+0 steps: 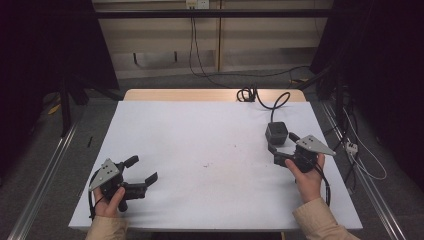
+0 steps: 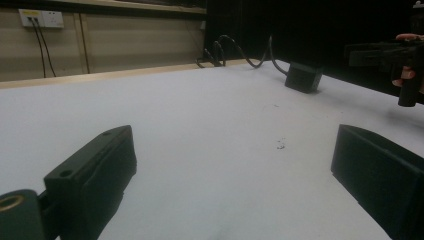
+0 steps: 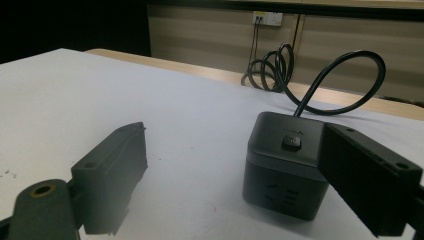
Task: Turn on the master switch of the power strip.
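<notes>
Right gripper point(image 1: 281, 148) sits just short of the cube socket point(image 1: 276, 133), jaws spread wide and holding nothing. In the right gripper view the cube point(image 3: 286, 162) stands ahead and toward the right jaw, whose tip overlaps the cube's right edge; whether it touches cannot be told. Left jaw is well off to the side with bare table between.

Cube position: right half of the white table point(image 1: 210, 150), upright, toward the far side. Its black cord point(image 1: 276, 102) leaves the top rear, loops up and runs to a coil point(image 1: 246, 93) at the far edge.

Key relation: cube lies directly forward of the right gripper, slightly off the jaw centreline toward the right jaw. Cube is about as wide as deep, so no long axis to align with; the cord side faces away from the jaws. Judgement: a short advance with a small sideways shift would centre the cube between the jaws.

Left gripper point(image 1: 145, 176) rests at the near left of the table, jaws also wide apart and empty, well away from the cube. Right hand point(image 1: 307, 177) is clearly the nearer one.

Writing: none legible. Cube top carries a small button point(image 3: 291, 142) with a faint mark above it; the front face shows slot openings. No brand readable.
</notes>
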{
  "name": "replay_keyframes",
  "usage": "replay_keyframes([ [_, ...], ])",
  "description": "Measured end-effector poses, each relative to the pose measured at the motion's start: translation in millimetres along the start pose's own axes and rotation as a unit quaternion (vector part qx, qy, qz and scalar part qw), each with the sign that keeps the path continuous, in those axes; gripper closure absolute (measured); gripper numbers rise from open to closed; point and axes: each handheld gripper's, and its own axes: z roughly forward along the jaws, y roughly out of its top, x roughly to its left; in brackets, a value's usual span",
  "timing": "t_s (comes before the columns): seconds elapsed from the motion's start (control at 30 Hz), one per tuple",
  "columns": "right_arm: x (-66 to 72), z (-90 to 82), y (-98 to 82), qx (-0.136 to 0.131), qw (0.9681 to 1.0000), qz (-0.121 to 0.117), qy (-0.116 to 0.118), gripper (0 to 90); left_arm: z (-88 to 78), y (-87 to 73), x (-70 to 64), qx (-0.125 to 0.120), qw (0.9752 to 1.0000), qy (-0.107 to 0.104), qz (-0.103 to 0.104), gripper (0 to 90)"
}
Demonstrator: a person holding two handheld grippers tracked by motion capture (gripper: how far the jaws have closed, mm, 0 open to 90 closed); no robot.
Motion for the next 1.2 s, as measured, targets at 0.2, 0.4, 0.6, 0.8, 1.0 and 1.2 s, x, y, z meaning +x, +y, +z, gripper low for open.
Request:
replay_keyframes([
  [0.2, -0.9, 2.8, 2.2, -0.003, 1.0, 0.001, 0.0, 13.7, 0.8, 0.1, -1.0, 0.001, 1.0, -0.002, 0.002, 3.8],
  [0.4, -4.2, 5.6, 2.0, -0.004, 1.0, 0.004, -0.005, 14.9, 1.2, 0.1, -1.6, 0.002, 1.0, -0.002, 0.001, 3.8],
  [0.6, -6.8, 9.0, 4.0, -0.001, 1.0, 0.002, -0.009, 15.0, 1.1, 0.0, -1.4, 0.002, 1.0, -0.002, 0.001, 3.8],
  [0.8, -8.6, 14.2, 5.4, 0.002, 0.9999, 0.003, -0.011, 15.2, 0.5, -0.1, -0.9, 0.001, 1.0, -0.001, 0.001, 3.8],
  [1.0, -9.9, 18.6, 6.9, 0.0, 0.9999, 0.008, -0.009, 17.3, 0.5, -0.1, -1.0, 0.002, 1.0, -0.002, 0.002, 3.8],
  [1.2, -12.2, 21.2, 5.5, 0.002, 0.9998, 0.015, -0.01, 17.7, -0.1, 0.2, -0.7, 0.001, 1.0, 0.0, 0.004, 3.8],
])
